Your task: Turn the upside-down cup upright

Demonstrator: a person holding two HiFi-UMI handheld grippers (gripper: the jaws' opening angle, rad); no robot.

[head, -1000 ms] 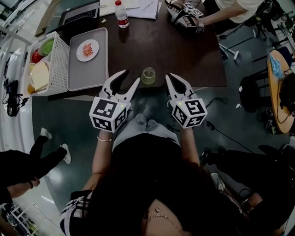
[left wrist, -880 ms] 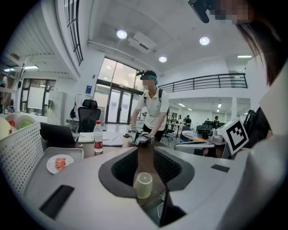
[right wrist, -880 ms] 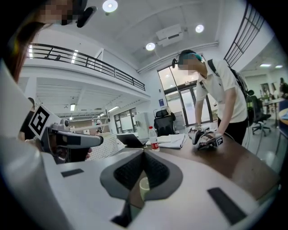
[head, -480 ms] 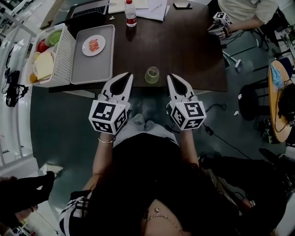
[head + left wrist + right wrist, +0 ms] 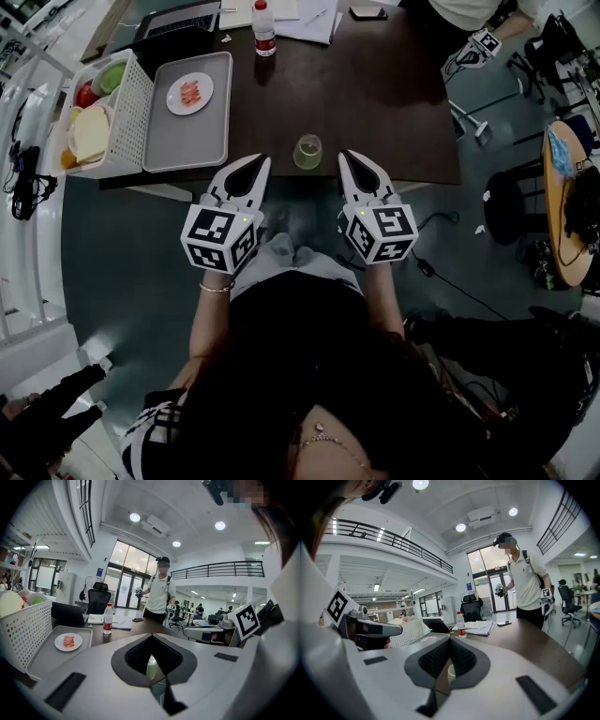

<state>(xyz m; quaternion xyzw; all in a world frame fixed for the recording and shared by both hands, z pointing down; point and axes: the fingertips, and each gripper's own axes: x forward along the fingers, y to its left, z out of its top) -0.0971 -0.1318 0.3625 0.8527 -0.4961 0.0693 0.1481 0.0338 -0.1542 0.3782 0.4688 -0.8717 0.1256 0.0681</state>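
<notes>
A pale green translucent cup (image 5: 307, 151) stands on the dark table (image 5: 375, 94) close to its near edge; I cannot tell which way up it is. It sits between my two grippers. My left gripper (image 5: 262, 160) is shut and empty, its tips just left of the cup. The right gripper (image 5: 345, 156) is also shut and empty, just right of the cup. In the left gripper view the cup (image 5: 151, 667) shows through the gap behind the closed jaws of the left gripper (image 5: 151, 636). The right gripper view shows the cup (image 5: 451, 672) the same way, behind the right gripper (image 5: 449, 639).
A grey tray (image 5: 176, 141) holds a white plate (image 5: 189, 93) with red food. To the tray's left stands a white basket (image 5: 131, 108) of food. A water bottle (image 5: 265, 28), a laptop (image 5: 178, 23) and papers lie at the far edge. A person (image 5: 159, 597) stands beyond the table.
My left gripper's jaws have closed from open, with nothing between them. The person across the table has drawn back to the far right. The right gripper stays shut and still.
</notes>
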